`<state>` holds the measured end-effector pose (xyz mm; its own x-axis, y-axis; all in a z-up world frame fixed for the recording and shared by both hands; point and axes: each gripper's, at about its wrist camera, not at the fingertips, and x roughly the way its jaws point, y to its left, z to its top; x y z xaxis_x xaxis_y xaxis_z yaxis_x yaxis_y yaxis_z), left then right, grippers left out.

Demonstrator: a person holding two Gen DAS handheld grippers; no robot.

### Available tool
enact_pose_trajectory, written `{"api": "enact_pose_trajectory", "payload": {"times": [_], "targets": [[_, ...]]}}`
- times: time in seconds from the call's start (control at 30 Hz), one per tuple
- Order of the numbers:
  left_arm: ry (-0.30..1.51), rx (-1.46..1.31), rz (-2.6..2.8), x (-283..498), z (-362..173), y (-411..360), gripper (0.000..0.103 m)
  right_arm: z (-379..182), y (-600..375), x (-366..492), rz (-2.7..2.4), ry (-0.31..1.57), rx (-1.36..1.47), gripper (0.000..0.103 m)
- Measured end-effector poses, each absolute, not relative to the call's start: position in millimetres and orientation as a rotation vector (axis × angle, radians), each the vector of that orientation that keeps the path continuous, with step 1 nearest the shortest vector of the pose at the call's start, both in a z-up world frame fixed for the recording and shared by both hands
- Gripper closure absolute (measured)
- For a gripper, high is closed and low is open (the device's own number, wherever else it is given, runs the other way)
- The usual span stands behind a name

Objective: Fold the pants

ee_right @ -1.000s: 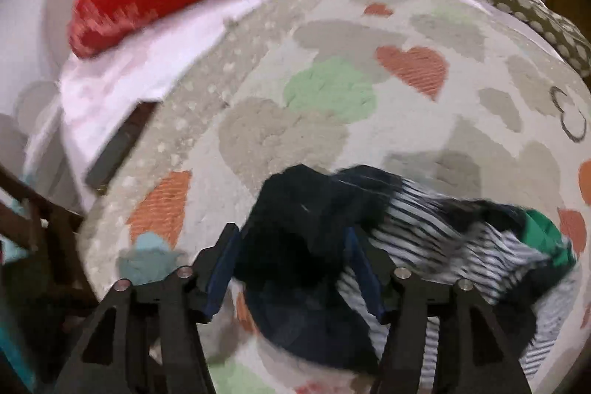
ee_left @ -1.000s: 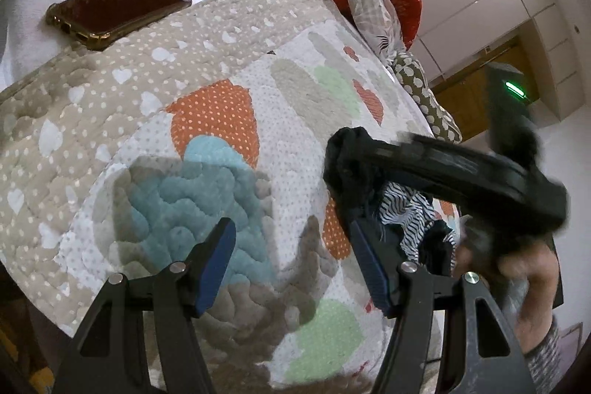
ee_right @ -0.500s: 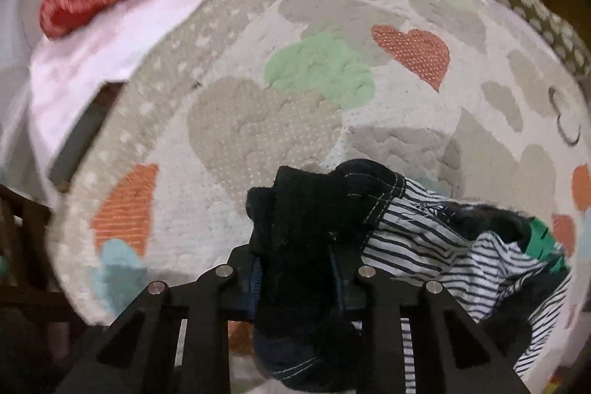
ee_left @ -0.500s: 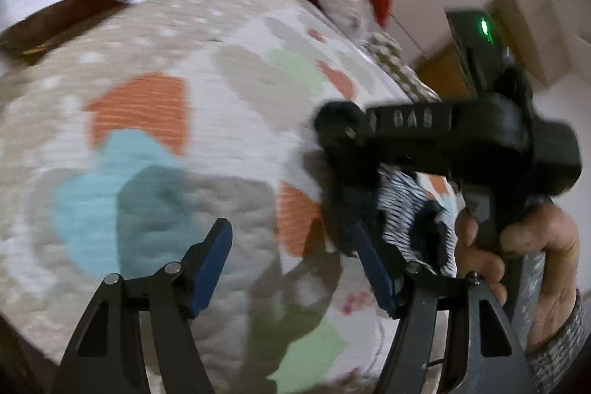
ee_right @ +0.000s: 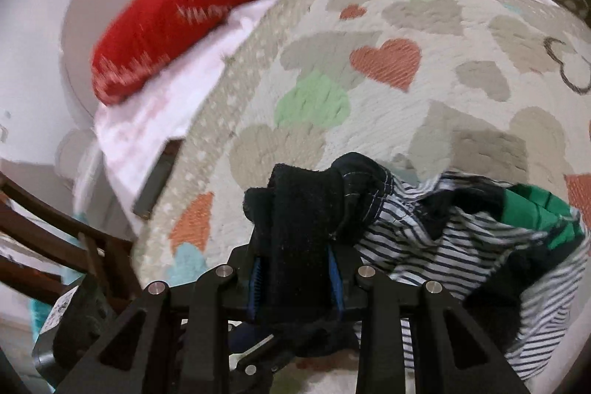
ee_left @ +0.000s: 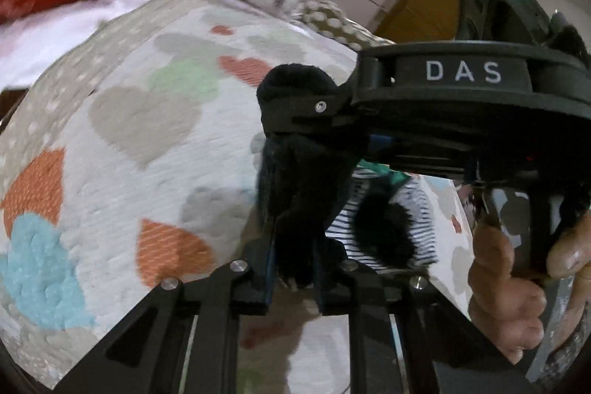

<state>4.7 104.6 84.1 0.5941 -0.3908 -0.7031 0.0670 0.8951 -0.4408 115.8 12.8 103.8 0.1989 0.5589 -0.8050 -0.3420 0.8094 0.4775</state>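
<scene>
Only the left wrist view is showing the right gripper (ee_left: pixel 295 135) from the side, its black body marked "DAS" reaching in from the right with the person's hand (ee_left: pixel 517 290) wrapped around its handle. That same view is showing the left gripper (ee_left: pixel 293 268) with its fingers pressed together on a bunch of the dark pants (ee_left: pixel 303 194), the fabric hanging down from the right gripper into the left one.

The right wrist view is giving what the other hides: the right gripper (ee_right: pixel 295 277) is squeezing a thick fold of the pants (ee_right: pixel 299 228) between its blue pads (ee_right: pixel 255 277), and the rest of the garment is trailing off to the right among a heap of striped and green clothes (ee_right: pixel 461 246). The pants are sitting bunched at the near edge of the heart-patterned quilt (ee_right: pixel 406 91), their long axis running roughly left to right, though the crumpling is making that hard to judge. A red pillow (ee_right: pixel 207 2) is lying at the far left.
</scene>
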Motion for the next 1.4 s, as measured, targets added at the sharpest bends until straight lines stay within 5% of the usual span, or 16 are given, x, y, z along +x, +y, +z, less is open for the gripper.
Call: {"api": "enact_pose_trajectory", "payload": {"times": [0.37,0.67,0.93,1.27,1.4], "targets": [[0.966,-0.219,-0.402,20,89,-8,0.086,97,-149,102,0.571,1.086,0.556,0.072],[0.987,-0.307,-0.383,14,94,31,0.068,76,-265,81,0.238,0.961,0.686,0.056],[1.05,-0.335,-0.334,35,82,32,0.068,107,-232,68,0.354,0.88,0.586,0.057],[1.096,-0.291,-0.282,111,68,10,0.068,67,-192,58,0.284,0.946,0.428,0.073],[1.16,-0.227,-0.203,131,42,-2,0.048,54,-193,54,0.233,0.937,0.327,0.072]]}}
